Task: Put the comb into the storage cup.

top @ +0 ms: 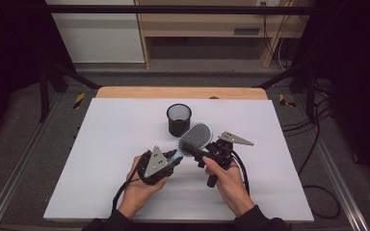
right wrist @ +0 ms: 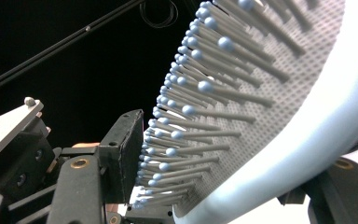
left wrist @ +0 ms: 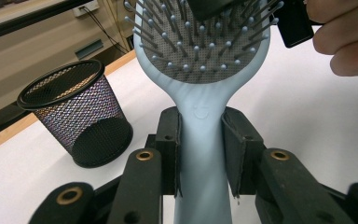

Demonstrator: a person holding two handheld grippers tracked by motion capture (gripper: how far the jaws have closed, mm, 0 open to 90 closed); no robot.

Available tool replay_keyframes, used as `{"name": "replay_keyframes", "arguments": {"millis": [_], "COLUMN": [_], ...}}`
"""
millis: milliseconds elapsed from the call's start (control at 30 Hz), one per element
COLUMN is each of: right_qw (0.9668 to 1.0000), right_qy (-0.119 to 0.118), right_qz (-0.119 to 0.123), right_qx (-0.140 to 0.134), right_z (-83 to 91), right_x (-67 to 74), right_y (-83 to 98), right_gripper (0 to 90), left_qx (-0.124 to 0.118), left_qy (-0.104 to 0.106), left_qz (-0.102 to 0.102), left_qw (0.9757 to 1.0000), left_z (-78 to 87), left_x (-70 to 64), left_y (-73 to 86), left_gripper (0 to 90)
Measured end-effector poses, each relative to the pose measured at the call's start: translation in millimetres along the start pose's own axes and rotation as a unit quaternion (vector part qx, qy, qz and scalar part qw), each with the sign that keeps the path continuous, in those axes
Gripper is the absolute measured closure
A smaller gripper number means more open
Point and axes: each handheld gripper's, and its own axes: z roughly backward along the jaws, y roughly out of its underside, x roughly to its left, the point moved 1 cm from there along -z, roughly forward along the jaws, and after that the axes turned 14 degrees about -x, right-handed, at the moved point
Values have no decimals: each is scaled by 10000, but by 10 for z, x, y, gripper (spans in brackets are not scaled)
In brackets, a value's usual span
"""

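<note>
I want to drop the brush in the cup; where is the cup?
In the high view the cup stands mid-table, just behind the brush head.

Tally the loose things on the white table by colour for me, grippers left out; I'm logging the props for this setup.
Light blue: 1, the hairbrush, held above the table
Black: 1, the mesh cup
Total: 2

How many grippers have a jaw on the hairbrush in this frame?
2. The left gripper is clamped on the hairbrush handle; the right gripper has the brush head between its jaws, one pad against the bristle tips, the other hidden behind the head.
</note>
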Motion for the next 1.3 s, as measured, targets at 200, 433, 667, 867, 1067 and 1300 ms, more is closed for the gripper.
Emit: {"name": "replay_keyframes", "arguments": {"millis": [200,433,667,867,1067,1300], "right_qw": [10000,9999,9999,9998,9996,9997], "right_qy": [-5,-34,-53,-99,-125,-122], "right_qz": [-50,-126,-145,-149,-208,-179], "right_qx": [-20,-61,-54,-79,-119,-131], "right_z": [5,10,12,17,23,24], "right_x": [-1,5,21,34,46,65], "right_y": [-8,-14,-11,-19,-27,-31], "right_gripper": [369,399,437,459,475,488], "left_qx": [0,4,47,52,34,42], "left_qy": [-2,-30,-26,-29,-30,-7], "left_qz": [-40,-88,-108,-112,-89,-1], "left_qw": [10000,10000,9999,9999,9999,10000], "left_z": [0,4,-1,0,2,-4], "left_x": [-5,-6,-1,-4,-6,-1], "left_y": [-3,-9,4,1,-8,-3], "left_gripper": [694,694,694,694,694,692]}}
